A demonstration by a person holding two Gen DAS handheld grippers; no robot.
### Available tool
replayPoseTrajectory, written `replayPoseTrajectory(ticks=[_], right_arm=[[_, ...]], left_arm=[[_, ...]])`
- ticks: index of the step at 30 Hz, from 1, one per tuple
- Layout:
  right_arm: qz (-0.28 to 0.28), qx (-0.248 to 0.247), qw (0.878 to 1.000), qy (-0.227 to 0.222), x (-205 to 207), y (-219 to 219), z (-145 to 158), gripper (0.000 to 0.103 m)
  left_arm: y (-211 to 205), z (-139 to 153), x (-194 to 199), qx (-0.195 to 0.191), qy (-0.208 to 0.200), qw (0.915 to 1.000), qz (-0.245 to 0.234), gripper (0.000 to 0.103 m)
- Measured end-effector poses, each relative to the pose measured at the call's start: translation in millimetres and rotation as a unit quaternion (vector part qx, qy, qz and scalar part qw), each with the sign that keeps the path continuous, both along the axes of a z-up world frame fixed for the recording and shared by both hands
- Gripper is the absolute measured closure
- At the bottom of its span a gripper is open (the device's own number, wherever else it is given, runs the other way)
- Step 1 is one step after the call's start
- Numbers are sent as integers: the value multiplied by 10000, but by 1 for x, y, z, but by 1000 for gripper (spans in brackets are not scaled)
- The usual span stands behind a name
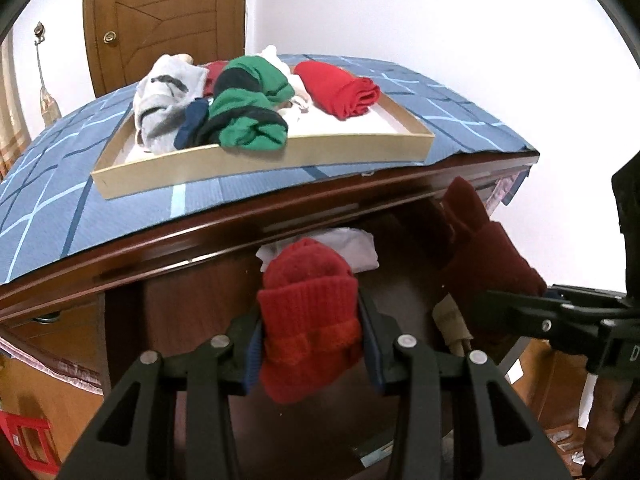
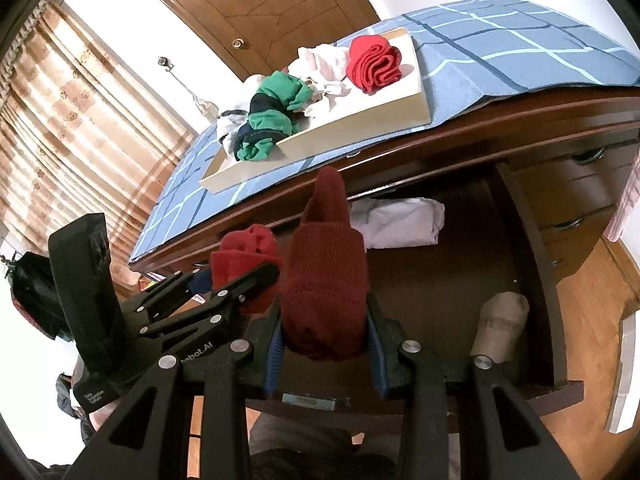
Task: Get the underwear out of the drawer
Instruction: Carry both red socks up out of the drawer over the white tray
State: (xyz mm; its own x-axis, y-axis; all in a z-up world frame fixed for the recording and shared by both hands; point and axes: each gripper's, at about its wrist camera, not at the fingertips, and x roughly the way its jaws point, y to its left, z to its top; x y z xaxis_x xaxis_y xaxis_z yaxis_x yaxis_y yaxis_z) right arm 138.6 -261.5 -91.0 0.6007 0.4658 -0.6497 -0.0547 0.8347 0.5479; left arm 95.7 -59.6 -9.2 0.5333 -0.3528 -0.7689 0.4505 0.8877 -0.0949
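My left gripper is shut on a bright red knitted roll, held above the open dark wooden drawer. To its right, my right gripper is shut on a dark red knitted roll that stands up between the blue pads. Each gripper shows in the other's view: the right gripper with the dark red roll, the left gripper with the bright red roll. A white cloth lies at the back of the drawer, and a beige roll at its right front.
On the blue checked tablecloth above the drawer stands a shallow tan tray with green, grey, white and red clothes piled in it. A wooden door is behind, curtains to the left, smaller drawers to the right.
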Motion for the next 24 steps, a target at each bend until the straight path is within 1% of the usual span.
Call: replayPoseTrajectory(ticks=[9, 17, 24], right_arm=[[-116, 71, 9998, -135, 1, -11, 8, 65], [-163, 80, 9992, -364, 3, -17, 24, 65], [-191, 46, 9976, -658, 7, -20, 44, 65]], left_arm=[[-2, 14, 1, -194, -123, 9997, -54, 62], [-16, 31, 7, -93, -375, 9991, -158, 62], [-29, 47, 11, -65, -625, 9977, -264, 63]])
